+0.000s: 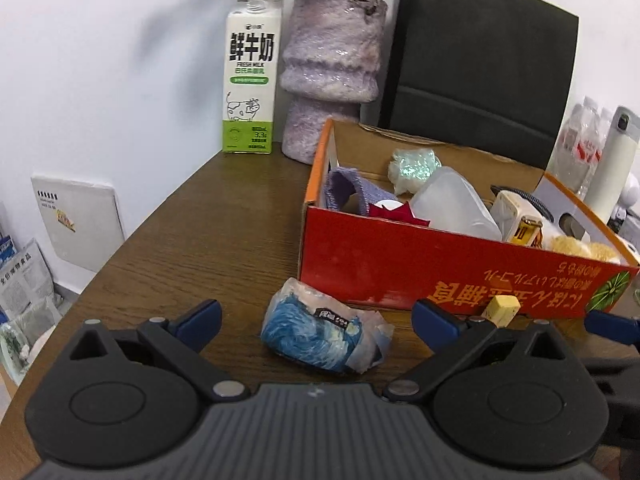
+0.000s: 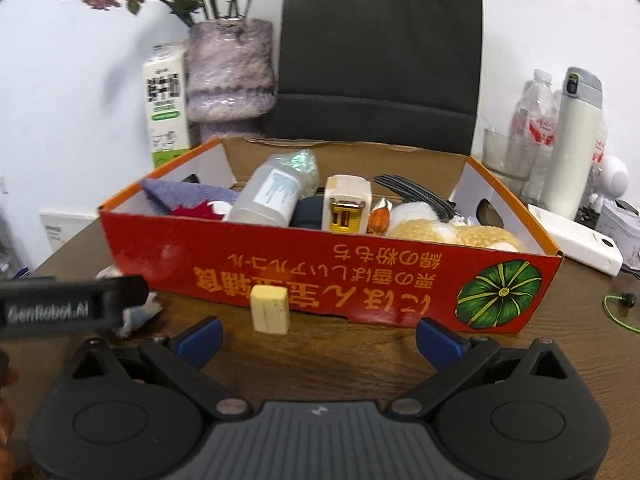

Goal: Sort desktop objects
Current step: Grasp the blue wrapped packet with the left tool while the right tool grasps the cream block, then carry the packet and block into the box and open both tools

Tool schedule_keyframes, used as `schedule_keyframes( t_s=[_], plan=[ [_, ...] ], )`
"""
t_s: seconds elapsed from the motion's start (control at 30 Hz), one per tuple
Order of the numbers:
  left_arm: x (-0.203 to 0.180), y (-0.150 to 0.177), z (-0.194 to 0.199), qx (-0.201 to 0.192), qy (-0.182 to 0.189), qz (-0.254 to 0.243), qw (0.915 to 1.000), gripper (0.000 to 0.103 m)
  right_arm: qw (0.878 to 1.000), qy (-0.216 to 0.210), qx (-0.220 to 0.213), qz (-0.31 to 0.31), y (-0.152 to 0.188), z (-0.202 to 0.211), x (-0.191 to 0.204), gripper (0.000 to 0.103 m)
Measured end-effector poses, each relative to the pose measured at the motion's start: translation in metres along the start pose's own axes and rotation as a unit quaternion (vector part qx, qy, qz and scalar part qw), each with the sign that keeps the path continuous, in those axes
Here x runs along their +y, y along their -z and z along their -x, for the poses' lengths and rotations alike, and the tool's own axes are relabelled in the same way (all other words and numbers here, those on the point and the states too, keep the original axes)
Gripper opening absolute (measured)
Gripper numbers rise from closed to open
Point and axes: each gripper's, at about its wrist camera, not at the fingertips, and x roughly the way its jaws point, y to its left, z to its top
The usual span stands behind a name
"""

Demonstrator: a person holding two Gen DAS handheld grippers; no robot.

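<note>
A blue-and-white wrapped packet [image 1: 320, 332] lies on the brown table in front of the red cardboard box [image 1: 400, 268]. My left gripper [image 1: 316, 318] is open, its blue fingertips on either side of the packet, not touching it. A small yellow block [image 2: 270, 309] stands on the table against the box front [image 2: 320, 280]; it also shows in the left wrist view [image 1: 501, 311]. My right gripper [image 2: 318, 340] is open and empty, just short of the block. The box holds a plastic bottle [image 2: 268, 200], a white charger [image 2: 346, 208], purple cloth and other items.
A milk carton [image 1: 250, 80], a purple vase [image 1: 332, 68] and a black paper bag [image 1: 480, 68] stand behind the box. A white flask [image 2: 572, 140], water bottles, a glass and a white power bank [image 2: 576, 236] are at the right. The table's left edge drops off near the wall.
</note>
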Motion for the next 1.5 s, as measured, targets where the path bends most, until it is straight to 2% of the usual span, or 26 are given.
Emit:
schedule_keyframes(
  t_s=[0.23,0.37,0.5,0.53,0.57,0.6,0.7,0.73,0.83,1.07,1.17,1.37,1.5],
  plan=[
    [0.003,-0.003,-0.013,0.02,0.001,0.006,0.9998,0.103,1.0,0.01,0.0,0.022,-0.002,-0.006,0.012,0.092],
    [0.002,-0.004,-0.016,0.026,0.009,0.004,0.9996,0.101,0.999,0.01,0.006,0.035,-0.006,-0.014,0.021,0.079],
    [0.0,-0.004,-0.019,0.038,0.015,0.003,0.9992,0.082,0.999,0.009,0.016,0.044,-0.005,-0.019,0.027,0.074],
    [-0.001,-0.004,-0.018,0.036,0.012,-0.001,0.9993,0.067,0.999,0.007,0.016,0.046,-0.004,-0.018,0.028,0.061],
    [-0.002,-0.004,-0.017,0.037,0.013,-0.003,0.9992,0.062,0.999,0.001,0.017,0.043,-0.004,-0.018,0.027,0.029],
    [-0.003,-0.004,-0.016,0.037,0.012,-0.006,0.9992,0.057,0.999,-0.011,0.019,0.035,-0.004,-0.018,0.025,0.02],
    [-0.003,-0.003,-0.013,0.037,0.018,-0.007,0.9991,0.044,0.999,-0.021,0.02,0.021,-0.004,-0.019,0.017,0.02],
    [-0.002,-0.003,-0.012,0.036,0.021,-0.005,0.9991,0.033,0.999,-0.023,0.019,0.016,-0.004,-0.018,0.014,0.02],
    [0.001,-0.003,-0.008,0.032,0.024,0.005,0.9992,0.023,0.999,-0.031,0.009,0.002,-0.003,-0.014,0.009,0.019],
    [-0.001,-0.003,0.003,0.012,0.036,0.012,0.9992,0.015,0.999,-0.045,-0.014,-0.008,-0.005,-0.002,0.003,0.019],
    [-0.004,-0.003,0.015,-0.009,0.041,0.011,0.9991,0.013,0.998,-0.051,-0.024,-0.015,-0.005,0.007,-0.001,0.019],
    [-0.013,-0.009,0.057,-0.074,0.057,0.017,0.9955,0.012,0.996,-0.064,-0.06,-0.019,-0.009,0.035,-0.015,0.019],
    [-0.027,-0.027,0.085,-0.132,0.071,0.025,0.9884,0.012,0.992,-0.063,-0.102,-0.035,-0.027,0.054,-0.033,0.019]
  ],
)
